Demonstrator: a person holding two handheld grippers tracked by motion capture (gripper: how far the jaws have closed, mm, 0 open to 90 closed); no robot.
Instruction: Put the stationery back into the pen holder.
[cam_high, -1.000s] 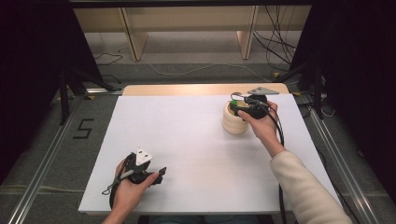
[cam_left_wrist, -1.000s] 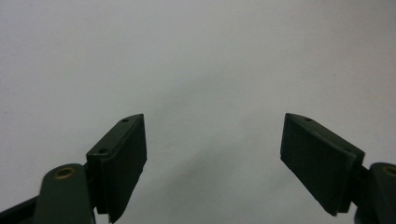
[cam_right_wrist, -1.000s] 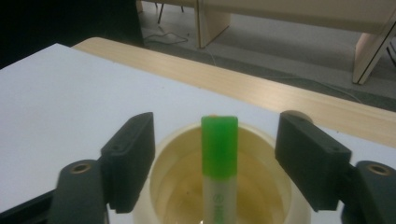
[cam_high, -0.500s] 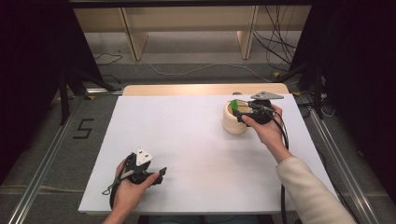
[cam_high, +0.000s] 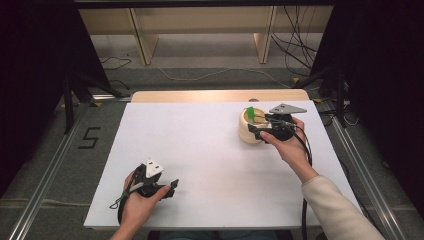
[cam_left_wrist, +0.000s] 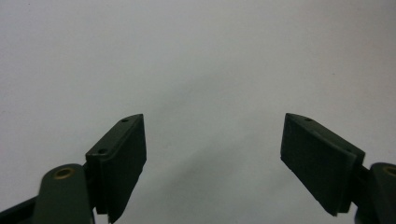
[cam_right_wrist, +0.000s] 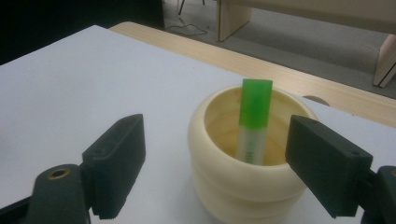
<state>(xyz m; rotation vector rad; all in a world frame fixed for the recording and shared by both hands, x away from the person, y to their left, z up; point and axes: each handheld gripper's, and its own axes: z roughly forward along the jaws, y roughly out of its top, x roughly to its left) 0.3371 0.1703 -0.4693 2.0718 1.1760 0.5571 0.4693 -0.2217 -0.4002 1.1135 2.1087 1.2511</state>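
Highlighter (cam_right_wrist: 254, 122): we count one, a green-capped marker standing nearly upright inside one cream-coloured ribbed cup (cam_right_wrist: 243, 184), leaning against the cup's far wall. There is green print on its pale barrel, but we cannot read it. In the high view the cup (cam_high: 246, 134) sits on the right half of the white table board (cam_high: 200, 145), toward its far edge, with the highlighter's green cap (cam_high: 250, 112) poking above the rim.

We see two grippers, one in each hand. Our right gripper (cam_high: 256, 131) is just beside the cup on its right; its jaws have just been opening and now stand wide apart, gripping nothing. In the right gripper view (cam_right_wrist: 215, 168) the cup lies beyond the two black jaws, neither pad pressing on it.

Our left gripper (cam_high: 172, 186) rests near the front left of the board, well apart from the cup. In the left gripper view (cam_left_wrist: 212, 168) its jaws are spread wide over bare white surface, empty.

One piece of writing is legible: a dark figure 5 (cam_high: 89, 138) marked on the floor left of the table.
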